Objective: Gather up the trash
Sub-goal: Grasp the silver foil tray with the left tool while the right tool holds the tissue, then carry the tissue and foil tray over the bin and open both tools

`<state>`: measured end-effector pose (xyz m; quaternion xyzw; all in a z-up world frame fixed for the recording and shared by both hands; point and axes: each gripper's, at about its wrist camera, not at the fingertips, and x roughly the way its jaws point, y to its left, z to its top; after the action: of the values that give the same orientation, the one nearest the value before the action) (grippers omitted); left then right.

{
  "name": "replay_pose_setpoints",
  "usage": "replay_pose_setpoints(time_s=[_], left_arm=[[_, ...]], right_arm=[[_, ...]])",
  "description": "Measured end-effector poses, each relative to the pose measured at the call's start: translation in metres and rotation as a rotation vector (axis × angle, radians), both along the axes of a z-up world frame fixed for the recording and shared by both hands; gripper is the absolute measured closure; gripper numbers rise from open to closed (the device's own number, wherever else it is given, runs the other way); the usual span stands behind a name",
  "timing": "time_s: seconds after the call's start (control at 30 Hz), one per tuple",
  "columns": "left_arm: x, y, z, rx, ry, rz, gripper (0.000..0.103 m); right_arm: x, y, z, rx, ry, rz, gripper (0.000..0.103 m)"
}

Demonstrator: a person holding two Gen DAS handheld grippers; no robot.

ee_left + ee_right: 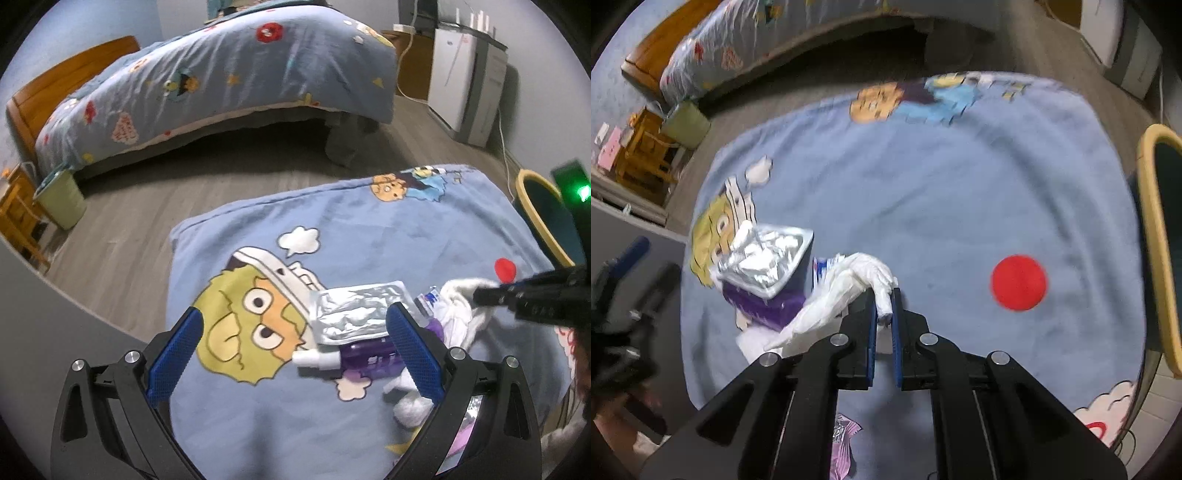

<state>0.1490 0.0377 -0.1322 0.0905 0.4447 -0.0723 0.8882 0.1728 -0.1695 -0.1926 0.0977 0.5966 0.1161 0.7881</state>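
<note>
The right tongs (pixel 884 314) are pinched tight on a twisted bit of the white plastic bag (pixel 846 291), which lies on the blue cartoon blanket (pixel 942 184). Left of the bag sits the rest of the trash pile: a crinkly silver foil pouch (pixel 764 258) lying on top of a purple bottle (pixel 764 302) with a white cap (label's too blurry to read). A pink-purple wrapper (pixel 842 443) is on the blanket too, nearer than the bag, partly hidden under the right tongs.

The left tongs (pixel 295 354) are spread wide and holding nothing, with one blue pad (pixel 413 354) right over the purple bottle.

Right of the bag there's a red dot (pixel 1018 282) printed on the blanket, and past that, off the blanket's edge, a yellow-rimmed bin (pixel 1152 229). Further back, beyond the bag, there's grey wood floor (pixel 122 236), a light green bin (pixel 62 199) and a bed (pixel 229 81) with the same sort of cartoon cover.
</note>
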Motion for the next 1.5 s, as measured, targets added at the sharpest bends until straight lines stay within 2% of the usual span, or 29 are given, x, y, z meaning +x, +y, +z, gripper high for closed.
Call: replay_pose_setpoints(time_s=[0.17,0.33,0.53,0.67,0.8,0.93,1.1,1.27,1.3,1.37,1.5], left_arm=[[0.009,-0.015,-0.012,0.018,0.018,-0.032,0.005],[0.022,-0.029,-0.027,-0.031,0.068,-0.052,0.005],[0.036,-0.048,-0.048,-0.065,0.139,-0.052,0.005],[0.042,-0.058,-0.065,-0.040,0.198,-0.061,0.005],[0.043,-0.062,-0.071,-0.016,0.211,-0.069,0.006],[0.047,-0.060,-0.069,-0.023,0.215,-0.058,0.016],[0.043,-0.064,-0.057,0.001,0.159,-0.095,0.041],[0.040,-0.066,-0.049,0.020,0.141,-0.110,0.049],[0.040,-0.065,-0.044,0.014,0.132,-0.103,0.059],[0.040,-0.059,-0.033,0.003,0.099,-0.096,0.068],[0.043,-0.035,-0.012,-0.063,0.065,-0.033,0.072]], right_arm=[[0.003,-0.023,0.031,0.045,-0.063,-0.052,0.097],[0.008,-0.051,0.059,-0.009,-0.147,-0.073,0.097],[0.009,-0.083,0.054,0.005,-0.146,-0.113,0.097],[0.006,-0.082,0.042,0.001,-0.131,-0.110,0.097],[0.006,-0.083,0.046,-0.007,-0.134,-0.098,0.097],[0.006,-0.091,0.053,-0.004,-0.142,-0.102,0.097],[0.007,-0.098,0.062,0.009,-0.156,-0.122,0.097],[0.000,-0.100,0.072,0.007,-0.178,-0.131,0.097],[-0.001,-0.101,0.074,0.003,-0.182,-0.132,0.097],[-0.004,-0.103,0.076,0.000,-0.188,-0.135,0.097],[-0.006,-0.105,0.076,-0.004,-0.189,-0.141,0.097]])
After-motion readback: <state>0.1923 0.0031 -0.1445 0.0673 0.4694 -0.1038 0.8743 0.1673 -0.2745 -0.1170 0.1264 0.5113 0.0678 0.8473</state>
